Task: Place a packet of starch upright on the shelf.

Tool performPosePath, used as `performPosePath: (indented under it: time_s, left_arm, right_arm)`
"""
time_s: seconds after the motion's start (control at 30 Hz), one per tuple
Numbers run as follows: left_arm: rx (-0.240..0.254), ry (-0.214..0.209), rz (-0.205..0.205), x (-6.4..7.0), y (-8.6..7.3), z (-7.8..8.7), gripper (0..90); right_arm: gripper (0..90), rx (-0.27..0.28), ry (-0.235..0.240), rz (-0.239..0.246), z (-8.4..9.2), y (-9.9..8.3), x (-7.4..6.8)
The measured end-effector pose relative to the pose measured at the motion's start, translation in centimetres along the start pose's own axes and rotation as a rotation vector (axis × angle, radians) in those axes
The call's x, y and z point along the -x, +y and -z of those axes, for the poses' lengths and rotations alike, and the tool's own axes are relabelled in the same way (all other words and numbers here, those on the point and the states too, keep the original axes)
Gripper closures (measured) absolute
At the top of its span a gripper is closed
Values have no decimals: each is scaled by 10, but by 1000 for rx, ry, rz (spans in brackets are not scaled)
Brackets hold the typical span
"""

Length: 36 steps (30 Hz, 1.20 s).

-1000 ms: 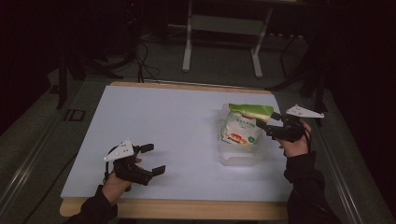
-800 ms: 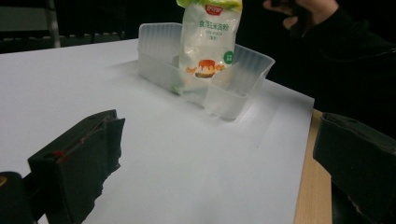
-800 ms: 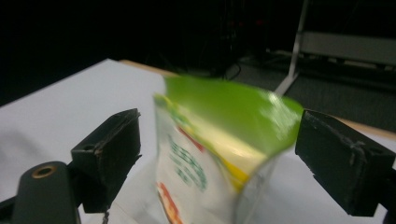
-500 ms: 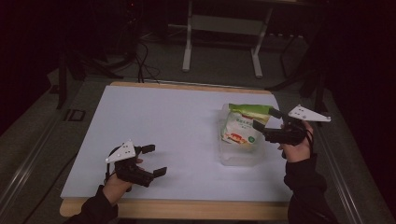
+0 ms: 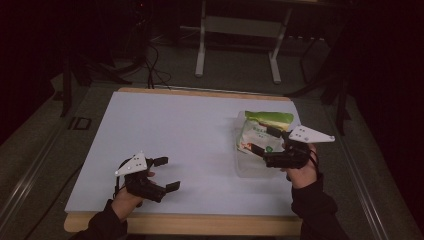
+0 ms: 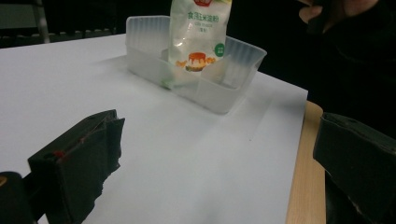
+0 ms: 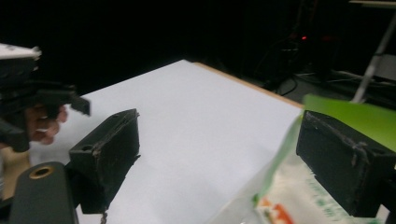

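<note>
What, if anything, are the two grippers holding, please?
Nothing: both the left gripper and right gripper are open, the right one over the food packet.

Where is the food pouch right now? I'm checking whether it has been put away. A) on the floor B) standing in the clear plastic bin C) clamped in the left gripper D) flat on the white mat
B: the food pouch stands upright inside the clear plastic bin, with no jaws closed on it.

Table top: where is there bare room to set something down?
The white table top is bare from its far and left edges across to the clear bin. Crowded at right: the bin holds the food pouch, with the open right gripper over it. The left gripper sits near-left.
</note>
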<state>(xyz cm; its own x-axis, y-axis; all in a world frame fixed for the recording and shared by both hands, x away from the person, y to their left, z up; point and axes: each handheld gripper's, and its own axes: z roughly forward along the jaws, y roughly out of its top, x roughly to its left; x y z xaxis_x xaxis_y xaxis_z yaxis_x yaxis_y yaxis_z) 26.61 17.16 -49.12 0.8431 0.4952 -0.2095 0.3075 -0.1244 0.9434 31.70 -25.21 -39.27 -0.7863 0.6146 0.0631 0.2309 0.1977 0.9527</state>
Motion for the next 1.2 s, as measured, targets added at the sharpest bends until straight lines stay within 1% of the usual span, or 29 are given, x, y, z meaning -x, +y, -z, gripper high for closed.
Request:
performPosePath:
  time_s: [0.1,0.2,0.3,0.37,0.43,0.53,0.6,0.73,0.9,0.93,1.0,1.07,1.13,1.17,1.2]
  left_arm:
    - [6,0,-1,0,0,1,14]
    - [4,1,-2,0,0,1,14]
    - [5,0,-3,1,0,0,14]
    - [5,-1,-3,1,1,1,14]
    - [2,1,-7,1,1,1,14]
    - [2,1,-7,1,1,1,14]
    - [2,-1,-6,1,0,1,14]
    - [-2,-1,-7,1,0,1,14]
    - [-10,-3,-9,2,-1,0,14]
    - [-12,-1,-10,2,-2,-1,14]
    - [-13,-1,-12,2,-2,-1,14]
    - [-12,-2,-11,2,-2,-1,14]
    - [-10,-2,-8,2,-2,-1,14]
    - [-11,-3,-9,2,-2,-1,14]
    - [-13,-3,-11,2,-2,-1,14]
  right_arm:
    - [130,-10,17,-11,-3,-6,-7]
    - [130,-23,47,-24,-7,-14,-13]
    - [122,-30,54,-19,-9,-21,-18]
    - [121,-39,45,-16,-10,-26,-21]
    - [121,-43,60,-29,-10,-30,-24]
    - [120,-63,65,-17,-12,-37,-31]
    - [118,-66,71,-8,-13,-40,-35]
    - [118,-75,84,-10,-13,-47,-41]
    - [118,-91,78,2,-14,-57,-49]
    - [118,-90,82,-3,-14,-58,-50]
    - [118,-84,73,-6,-13,-62,-51]
    - [119,-78,65,0,-11,-65,-52]
    - [119,-67,92,-6,-9,-68,-53]
    - [120,-59,92,-1,-8,-69,-54]
    - [121,-60,82,6,-6,-69,-56]
